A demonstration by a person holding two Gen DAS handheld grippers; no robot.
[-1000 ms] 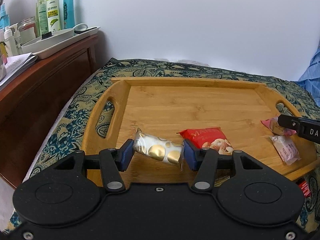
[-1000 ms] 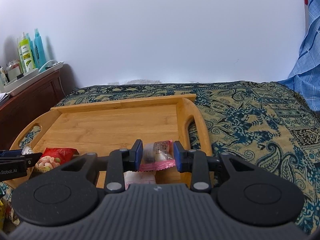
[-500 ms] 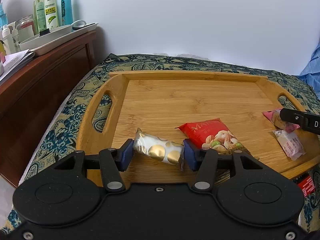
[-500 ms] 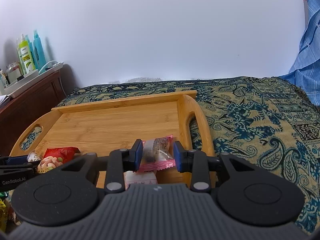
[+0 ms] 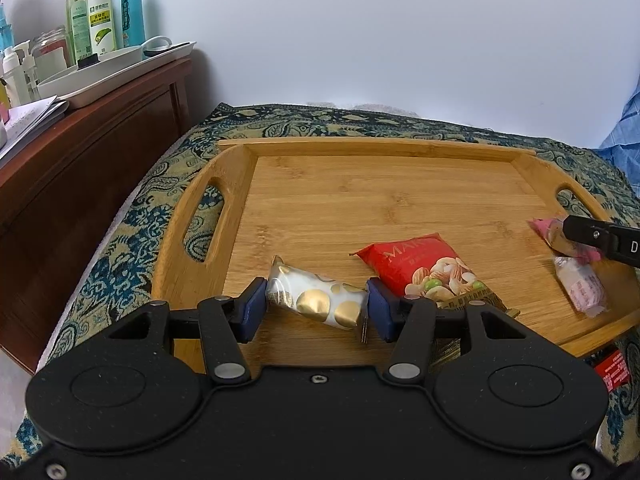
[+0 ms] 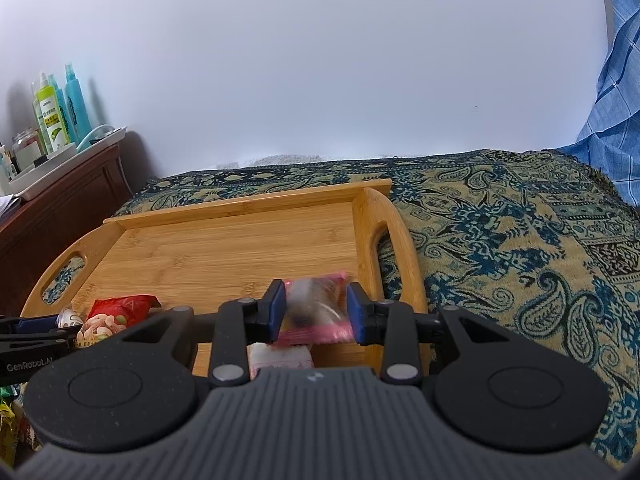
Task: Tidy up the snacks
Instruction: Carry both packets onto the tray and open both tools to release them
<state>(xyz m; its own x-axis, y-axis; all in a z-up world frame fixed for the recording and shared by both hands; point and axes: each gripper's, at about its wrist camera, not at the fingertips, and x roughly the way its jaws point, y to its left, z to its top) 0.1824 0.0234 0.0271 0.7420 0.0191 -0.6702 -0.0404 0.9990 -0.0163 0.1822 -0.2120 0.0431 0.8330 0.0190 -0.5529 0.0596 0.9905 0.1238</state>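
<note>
I have the left gripper [image 5: 316, 308] over the near edge of the tray [image 5: 384, 146], toward its left end, and its blue pads [image 5: 255, 312] are clamped on a white packet with gold dots [image 5: 318, 302], one pad at each end of it. The packet sits tilted between the pads; I cannot tell whether its underside touches the wood. Just beside it to the right a red nut bag [image 5: 428, 270] lies flat on the tray floor, its near end reaching the near rim behind my right pad. Over at the near right corner I see the right gripper [image 6: 316, 312] with a pink packet [image 6: 318, 308] between its pads; its jaws are opening, and the packet is blurred there, so I cannot say for sure that the pads are off it, though they look close against both its sides. From the left camera that same pink packet [image 5: 558, 236] shows beside a black finger [image 5: 600, 236] near the right handle slot. A pale pink-and-white packet [image 5: 580, 288] lies on the tray floor just nearer than it, close to the near rim. The tray rests on a paisley cloth [image 6: 520, 240] in blue and gold. To the left stands a dark wooden cabinet [image 5: 80, 168] carrying a white dish [image 5: 112, 74] and several bottles [image 5: 100, 16].
</note>
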